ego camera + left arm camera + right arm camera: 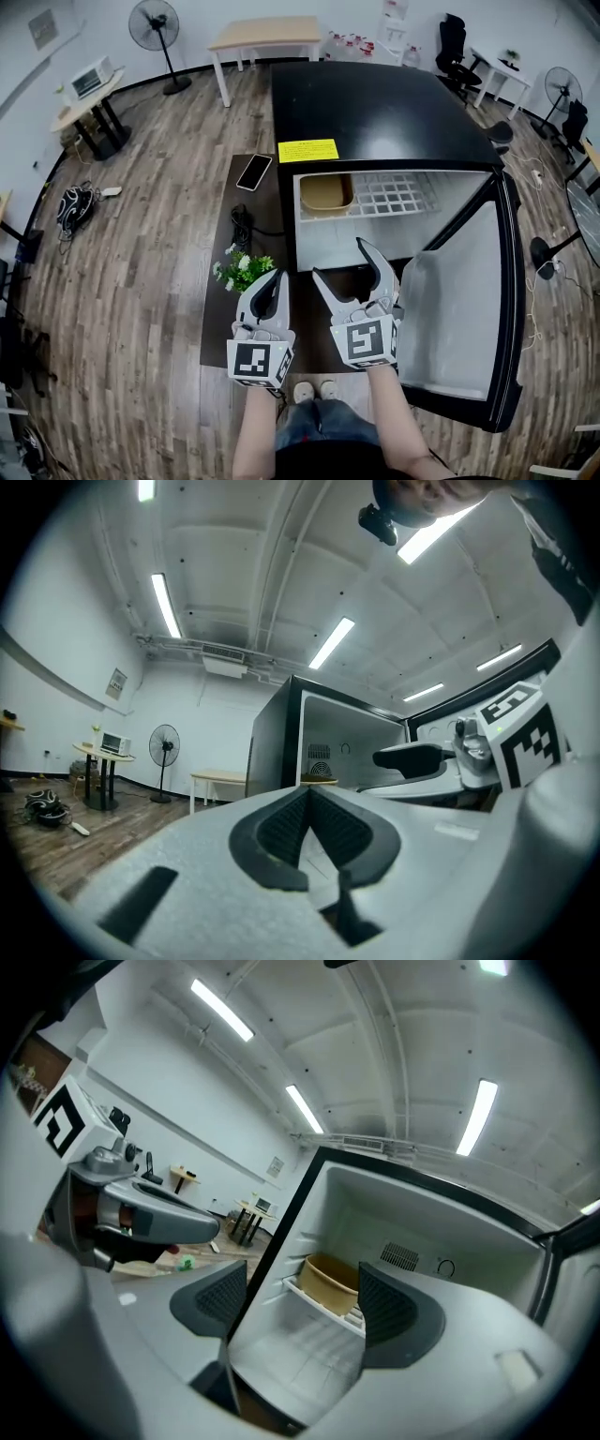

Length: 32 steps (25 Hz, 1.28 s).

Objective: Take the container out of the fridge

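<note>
container (326, 192): tan tub at the left end of the wire shelf (403, 195), inside the fridge (375, 112)
door (469, 300): swung open to the right
left gripper (275, 277): jaws together, empty, beside the plant (242, 269)
right gripper (339, 260): jaws wide, empty, facing the opening, well apart from the container
nearby: phone (254, 172) and cable (242, 225) on the dark table (220, 309) left of the fridge

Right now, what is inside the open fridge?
A tan container sits at the left of the wire shelf. Below the shelf looks bare. Whether it holds anything I cannot tell.
</note>
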Tool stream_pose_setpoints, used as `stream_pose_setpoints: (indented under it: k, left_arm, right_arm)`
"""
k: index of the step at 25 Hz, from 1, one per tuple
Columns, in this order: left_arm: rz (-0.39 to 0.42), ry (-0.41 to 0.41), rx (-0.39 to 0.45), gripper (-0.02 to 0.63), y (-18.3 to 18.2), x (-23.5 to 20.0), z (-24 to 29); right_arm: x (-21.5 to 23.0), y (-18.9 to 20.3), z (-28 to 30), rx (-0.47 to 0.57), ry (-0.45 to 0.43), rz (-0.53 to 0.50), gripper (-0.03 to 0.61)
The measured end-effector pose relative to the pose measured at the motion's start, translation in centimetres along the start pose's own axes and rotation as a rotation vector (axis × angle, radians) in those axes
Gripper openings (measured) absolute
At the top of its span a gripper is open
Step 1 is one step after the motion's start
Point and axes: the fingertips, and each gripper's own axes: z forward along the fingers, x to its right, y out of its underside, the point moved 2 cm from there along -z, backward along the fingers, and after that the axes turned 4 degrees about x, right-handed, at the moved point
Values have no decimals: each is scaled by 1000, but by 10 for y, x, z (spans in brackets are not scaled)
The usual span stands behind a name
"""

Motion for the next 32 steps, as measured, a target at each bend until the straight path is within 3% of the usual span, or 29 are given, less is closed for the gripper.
stream_pose_setpoints:
  k: [16,25,32]
  left_arm:
    - [-17,52,-21,6,14,-7,36]
    - [-35,48,-22,6,20,-8,41]
    - [-27,50,-25,7,20,-7,42]
  right_arm:
    - [8,40,66,-331,-138,-518,345]
    - [12,51,87,-411,-245,-606,318]
    - [23,56,96,-431,-270,-627,288]
